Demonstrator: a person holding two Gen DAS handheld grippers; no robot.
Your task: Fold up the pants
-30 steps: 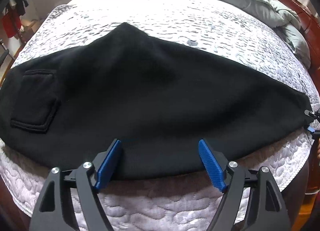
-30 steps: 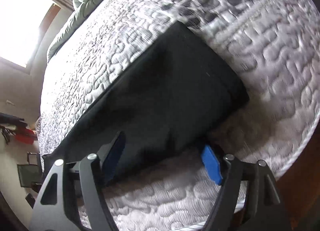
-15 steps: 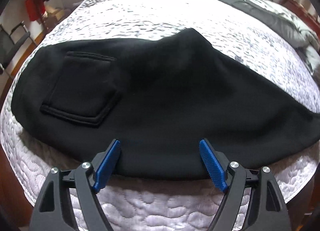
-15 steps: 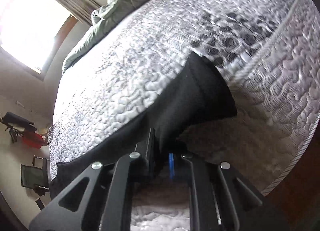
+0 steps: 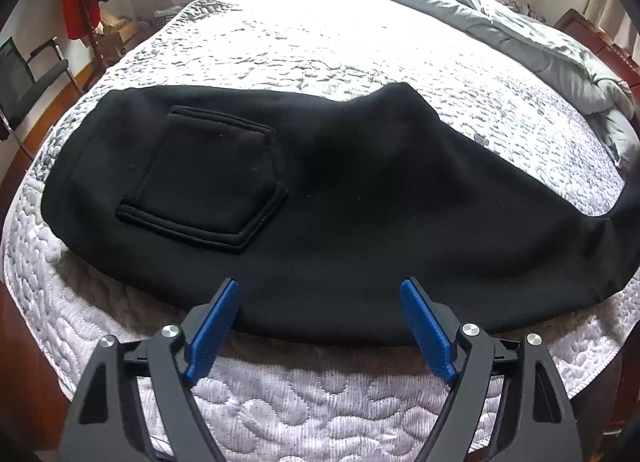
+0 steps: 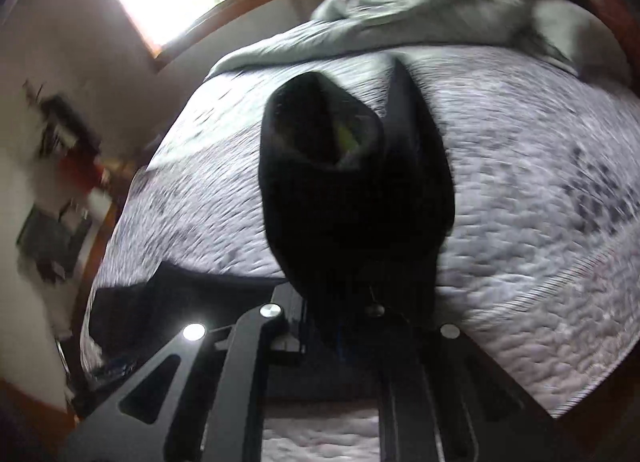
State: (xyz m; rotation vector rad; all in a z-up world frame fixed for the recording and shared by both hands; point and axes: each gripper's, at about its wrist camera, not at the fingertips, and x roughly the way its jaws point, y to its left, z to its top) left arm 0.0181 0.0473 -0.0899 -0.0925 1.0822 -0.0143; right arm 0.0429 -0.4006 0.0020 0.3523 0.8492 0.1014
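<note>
Right tool [image 6: 344, 326] clamps the lifted pants [image 5: 320, 201] cuff — left tool [image 5: 320, 326] gapes wide, empty.

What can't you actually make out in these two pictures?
- Right wrist view: the right gripper fingertips are buried in the lifted leg end of the black pants.
- Right wrist view: the room at left is motion-blurred.
- Left wrist view: the pants' right end runs off the frame edge.
- Left wrist view: the mattress under the pants is covered; the left gripper hangs open.

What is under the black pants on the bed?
The pants lie on the quilted mattress, which shows around them. Anything between is covered. The right gripper lifts the leg end.
</note>
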